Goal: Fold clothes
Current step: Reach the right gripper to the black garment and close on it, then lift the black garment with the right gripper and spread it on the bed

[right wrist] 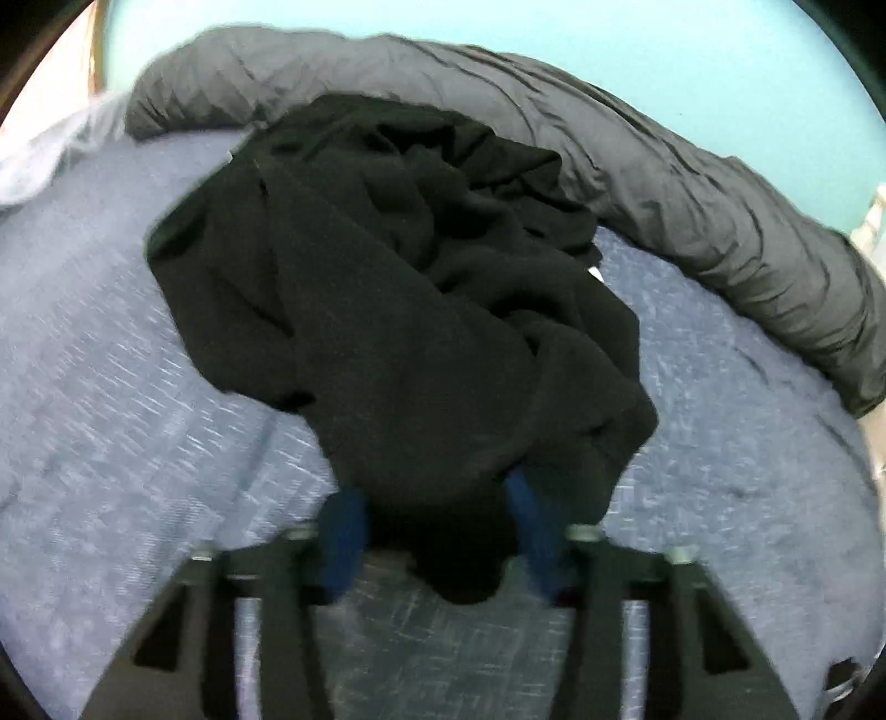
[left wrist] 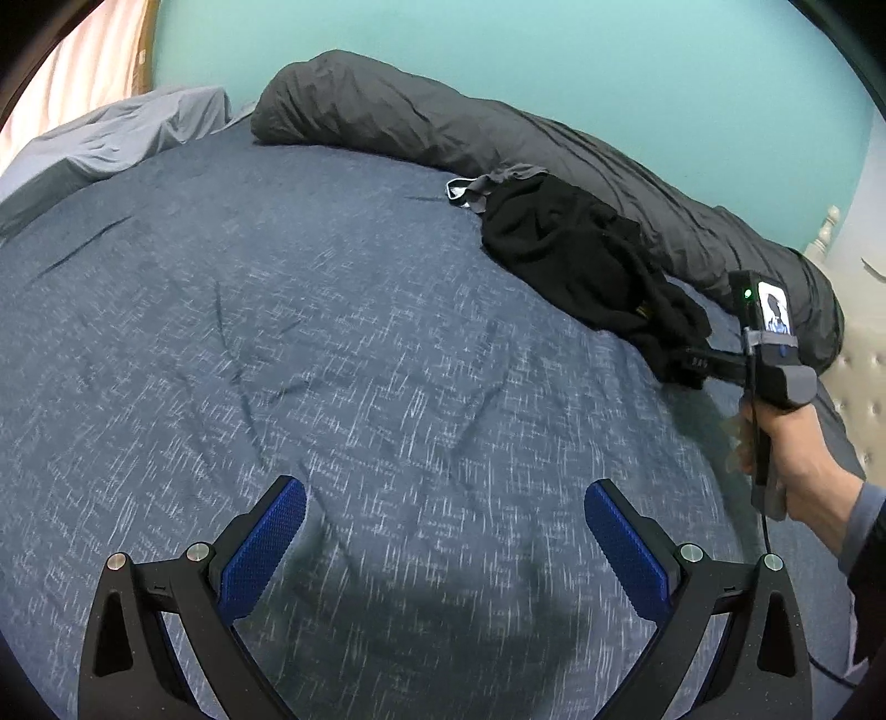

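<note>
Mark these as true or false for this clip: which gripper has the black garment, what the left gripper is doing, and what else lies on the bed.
1. The right gripper has an edge of the black garment between its fingers. True.
2. The left gripper is clamped on the black garment. False: its jaws stand wide open over the bare blue bedspread, with nothing between them.
3. A rolled dark grey duvet lies along the far side of the bed, behind the garment. True.
4. The black garment is folded into a neat square. False: it lies in a crumpled heap.
5. The wall behind the bed is turquoise. True.
</note>
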